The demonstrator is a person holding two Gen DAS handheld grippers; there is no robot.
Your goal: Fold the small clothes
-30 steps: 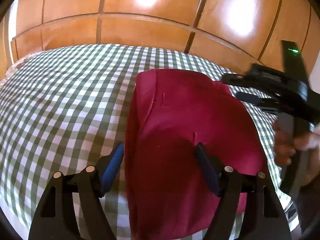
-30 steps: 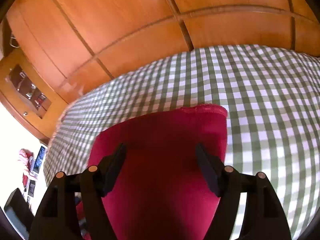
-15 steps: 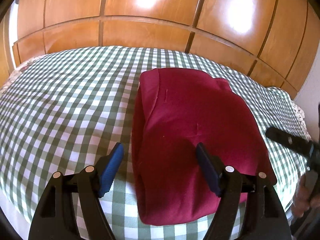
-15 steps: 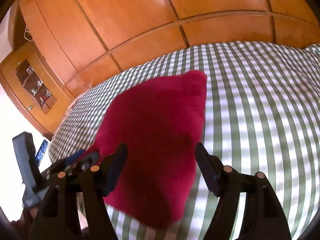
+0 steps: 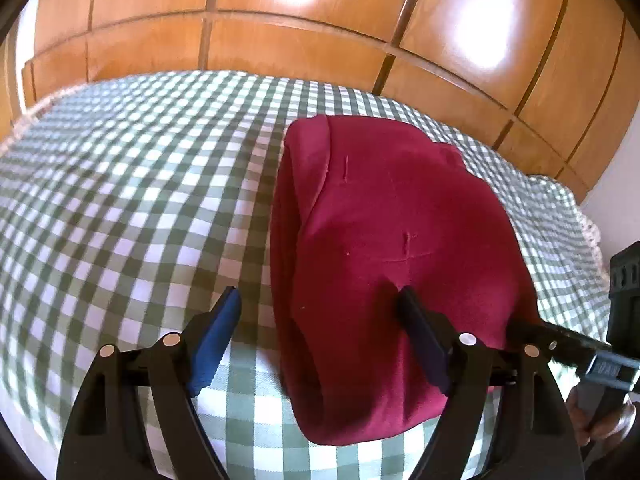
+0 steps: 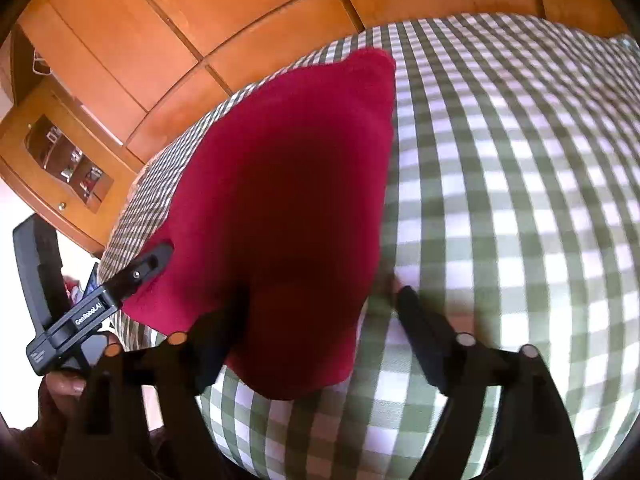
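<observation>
Your left gripper [image 5: 316, 312] stands spread wide and grips nothing; its jaws have just been opening further. Its two fingers straddle the left edge of the one red garment [image 5: 392, 264]: the blue-padded left finger [image 5: 218, 336] is over bare checked cloth, the right finger [image 5: 420, 336] is over the red fabric, whether touching it or just above you cannot tell. Between the two fingers lies the garment's rolled left fold, and the near rounded end sits just short of the fingertips.

Your right gripper [image 6: 320, 320] is likewise released, its jaws having just opened wider, with nothing pinched. Its left finger [image 6: 218, 344] lies over the near end of the garment [image 6: 288, 184], in shadow; its right finger [image 6: 424, 332] is over the bedspread just beside the garment's right edge. The garment's near right corner lies between the two fingers.

The garment is a single folded bundle, lying flat and running away from both pairs of fingers toward the far side of the bed. Under it spreads one green-and-white checked bedspread [image 5: 132, 208]. To the right of your left fingers, the other gripper's dark tip and your hand [image 5: 608, 416] show at the frame edge; to the left of your right fingers, the other gripper's arm reaches onto the garment's edge. Beyond the bed stands one wall of orange wooden panels [image 5: 304, 32], and far left of the right fingers one small glass-fronted cabinet [image 6: 64, 160].
</observation>
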